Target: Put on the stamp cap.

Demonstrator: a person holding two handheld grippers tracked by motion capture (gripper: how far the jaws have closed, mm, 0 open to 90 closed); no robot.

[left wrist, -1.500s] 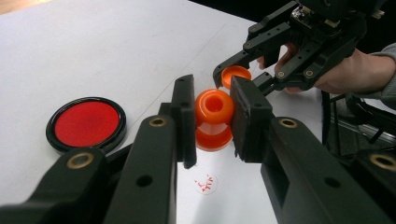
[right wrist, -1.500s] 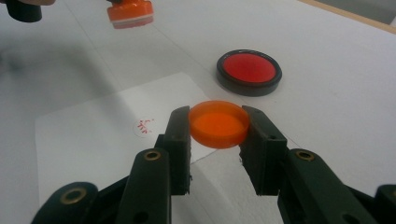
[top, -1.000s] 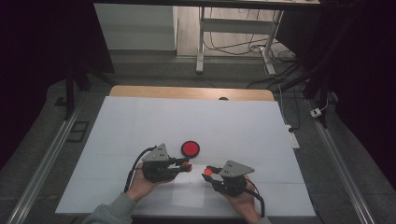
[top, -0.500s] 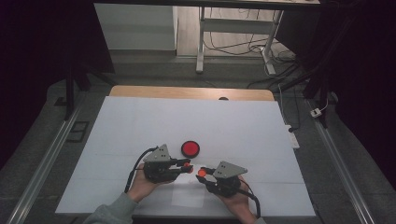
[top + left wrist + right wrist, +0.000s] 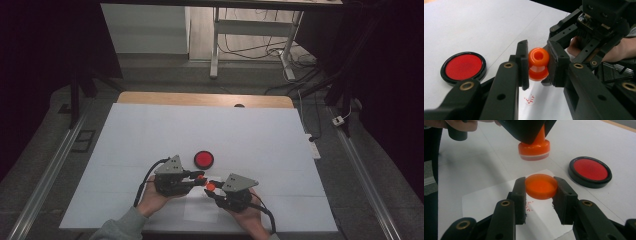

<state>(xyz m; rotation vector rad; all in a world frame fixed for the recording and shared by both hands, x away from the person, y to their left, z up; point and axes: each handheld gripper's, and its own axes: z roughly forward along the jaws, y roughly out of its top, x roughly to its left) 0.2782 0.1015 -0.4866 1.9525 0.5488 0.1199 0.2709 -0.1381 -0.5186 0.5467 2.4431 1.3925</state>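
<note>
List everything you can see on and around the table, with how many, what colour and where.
Stamp: one, orange, held off the table in the left gripper.
Stamp cap: one, orange, between the right gripper's jaws.
Ink pad: one, red in a black case, on the white sheet just beyond the grippers.
Paper slip: one, white with a red stamp mark, under the grippers.
White sheet: one, covering the table.
Table: one, wooden far edge showing.
Left gripper: one, black, shut on the stamp.
Right gripper: one, black, shut on the stamp cap.
Hands: two, at the near edge.
</note>
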